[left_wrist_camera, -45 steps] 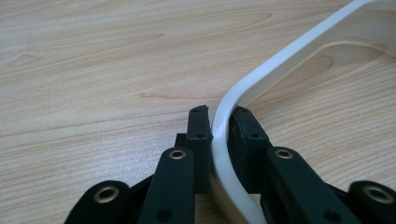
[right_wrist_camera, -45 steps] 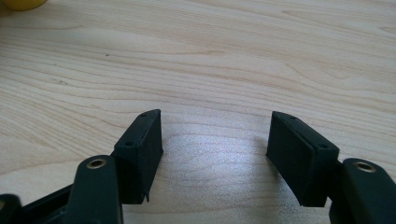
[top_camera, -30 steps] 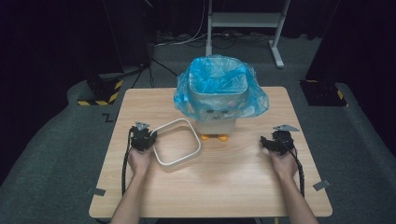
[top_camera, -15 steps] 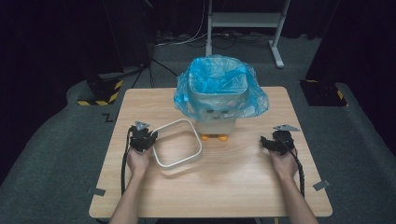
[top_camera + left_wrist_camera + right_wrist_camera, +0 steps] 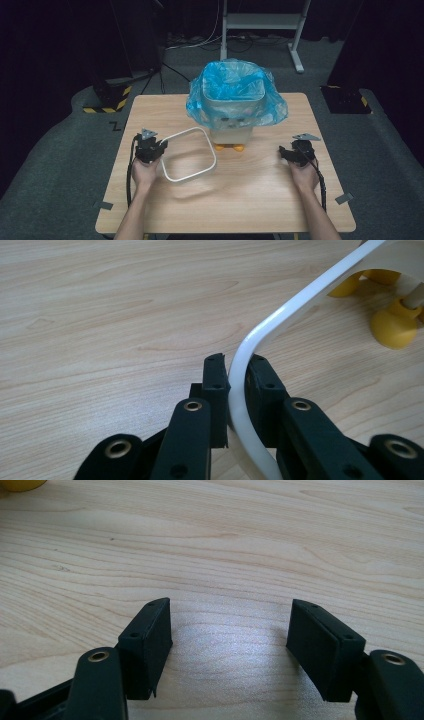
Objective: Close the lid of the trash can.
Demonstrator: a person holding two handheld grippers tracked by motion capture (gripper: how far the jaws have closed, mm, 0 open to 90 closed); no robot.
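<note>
A white square ring (image 5: 188,154), a thin plastic hoop with rounded corners, hangs tilted above the wooden table (image 5: 150,107) left of centre. My left gripper (image 5: 159,148) is shut on its left edge; in the left gripper view the white ring (image 5: 280,325) runs between the two black pads (image 5: 216,380). Behind it stands a white bin (image 5: 232,112) lined with a blue plastic bag (image 5: 200,102), on yellow feet (image 5: 220,147). My right gripper (image 5: 283,152) rests low over the table at the right, open, with bare wood between its fingers (image 5: 150,640).
Yellow feet (image 5: 395,327) of the bin show close beyond the ring in the left gripper view. Tape tabs (image 5: 345,198) sit at the table's near corners. A metal stand (image 5: 260,22) and dark equipment stand on the floor behind.
The left gripper has lifted the white ring off the table and it now hangs tilted, casting a shadow. The right gripper has not moved.
</note>
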